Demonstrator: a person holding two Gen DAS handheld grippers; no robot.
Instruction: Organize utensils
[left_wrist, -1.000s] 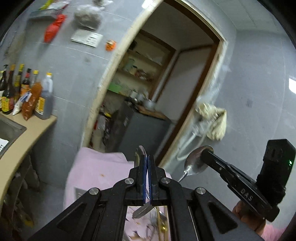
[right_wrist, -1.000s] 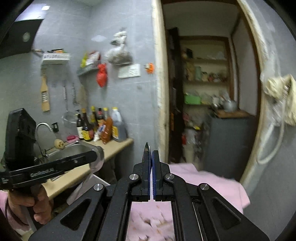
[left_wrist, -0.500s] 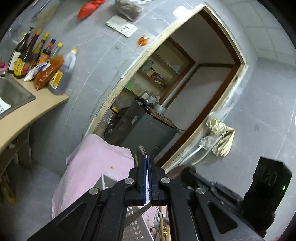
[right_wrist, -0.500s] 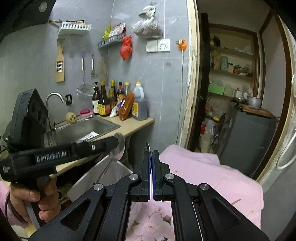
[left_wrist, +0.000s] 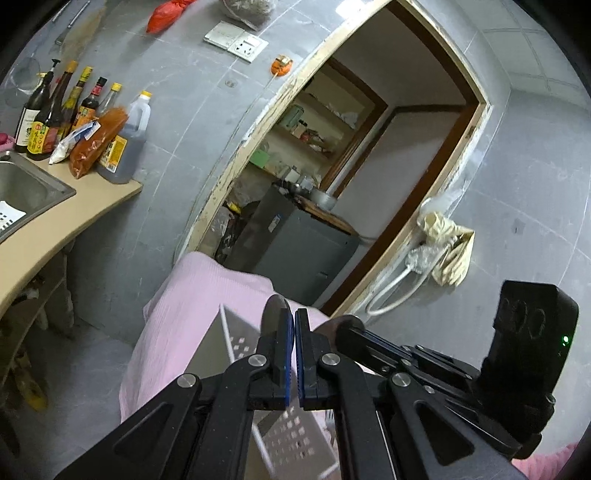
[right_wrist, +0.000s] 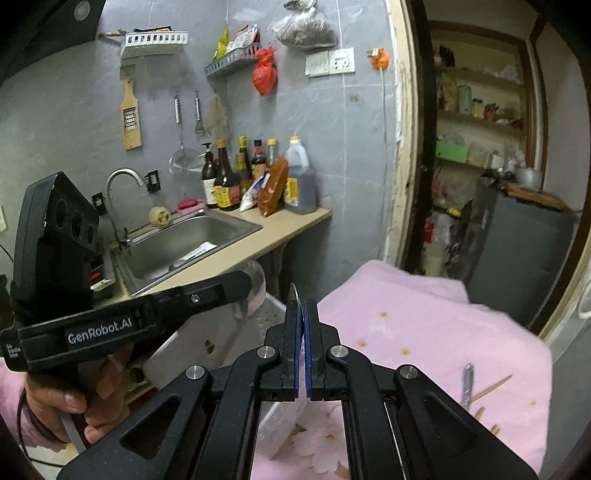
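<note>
Both tools have dropped toward the pink cloth (right_wrist: 424, 325) and white basket (left_wrist: 236, 339), likely ready to deposit. The left tool (left_wrist: 294, 332) is clamped on a spoon (right_wrist: 255, 284); the right tool (right_wrist: 303, 325) pinches a thin metal utensil (right_wrist: 294, 295). At 4 o'clock, loose utensils (right_wrist: 467, 384) lie on the cloth. Worktop (right_wrist: 280, 229) and bottles (right_wrist: 236, 173) at 11 o'clock. The tools crowd each other.

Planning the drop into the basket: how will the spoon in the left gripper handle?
The spoon looks like polished metal, so probably stiff and slippery. Left gripper pinches it near the bowl, so the handle may swing. The white perforated basket below seems light and might shift.
</note>
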